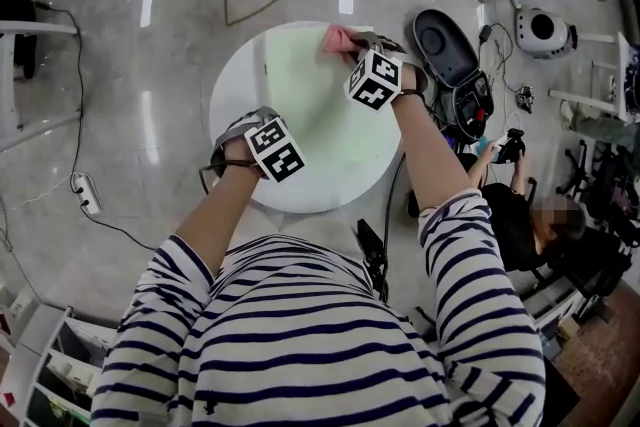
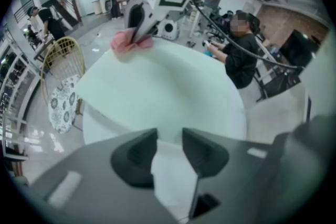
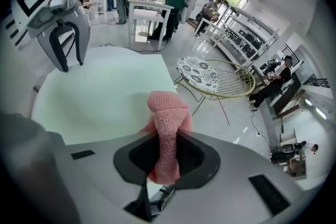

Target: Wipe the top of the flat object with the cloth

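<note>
Right gripper (image 3: 167,139) clamps pink cloth (image 3: 167,110) at green sheet's (image 1: 310,110) one o'clock; left gripper (image 2: 169,140), eight o'clock, jaws apart, empty.

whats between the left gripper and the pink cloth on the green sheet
Only bare pale green flat sheet lies between the left gripper and the pink knitted cloth; the left gripper view shows it.

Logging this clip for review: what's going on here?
A person works at a round table with a gripper in each hand. The right gripper is shut on a pink cloth, which sits at the far edge of the pale green sheet lying on the table. The left gripper is open at the table's near edge, holding nothing.
</note>
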Tool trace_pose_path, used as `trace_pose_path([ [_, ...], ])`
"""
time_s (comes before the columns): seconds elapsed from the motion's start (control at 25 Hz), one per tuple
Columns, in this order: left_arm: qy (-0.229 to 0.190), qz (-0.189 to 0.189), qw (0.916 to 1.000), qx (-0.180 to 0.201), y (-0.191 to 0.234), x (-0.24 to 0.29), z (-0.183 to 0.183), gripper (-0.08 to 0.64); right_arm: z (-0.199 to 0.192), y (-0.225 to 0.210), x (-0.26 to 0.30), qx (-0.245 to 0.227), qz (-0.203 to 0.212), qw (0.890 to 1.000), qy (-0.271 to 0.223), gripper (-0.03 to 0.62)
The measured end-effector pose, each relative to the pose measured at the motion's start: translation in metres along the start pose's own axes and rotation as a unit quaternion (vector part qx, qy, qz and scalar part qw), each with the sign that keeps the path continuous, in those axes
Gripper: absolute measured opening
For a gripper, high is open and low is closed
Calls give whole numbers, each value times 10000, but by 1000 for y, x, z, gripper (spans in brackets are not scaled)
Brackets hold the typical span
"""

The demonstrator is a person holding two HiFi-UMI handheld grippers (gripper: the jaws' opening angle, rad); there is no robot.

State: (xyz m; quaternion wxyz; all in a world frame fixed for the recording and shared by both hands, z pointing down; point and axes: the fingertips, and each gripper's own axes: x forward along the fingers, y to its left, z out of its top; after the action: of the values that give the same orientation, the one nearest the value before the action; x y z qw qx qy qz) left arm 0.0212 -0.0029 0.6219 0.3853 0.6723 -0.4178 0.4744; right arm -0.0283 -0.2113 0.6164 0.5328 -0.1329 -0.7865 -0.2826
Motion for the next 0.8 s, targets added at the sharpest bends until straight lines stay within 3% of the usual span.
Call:
trace_pose_path([
  [0.44, 93, -16, 10000, -16, 2, 1, 1, 152, -20, -2, -6, -96, 70, 9997, -206, 54],
  [0.8, 111, -53, 9999, -51, 1, 1, -1, 152, -30, 53, -26, -208, 480, 9976, -455, 54],
])
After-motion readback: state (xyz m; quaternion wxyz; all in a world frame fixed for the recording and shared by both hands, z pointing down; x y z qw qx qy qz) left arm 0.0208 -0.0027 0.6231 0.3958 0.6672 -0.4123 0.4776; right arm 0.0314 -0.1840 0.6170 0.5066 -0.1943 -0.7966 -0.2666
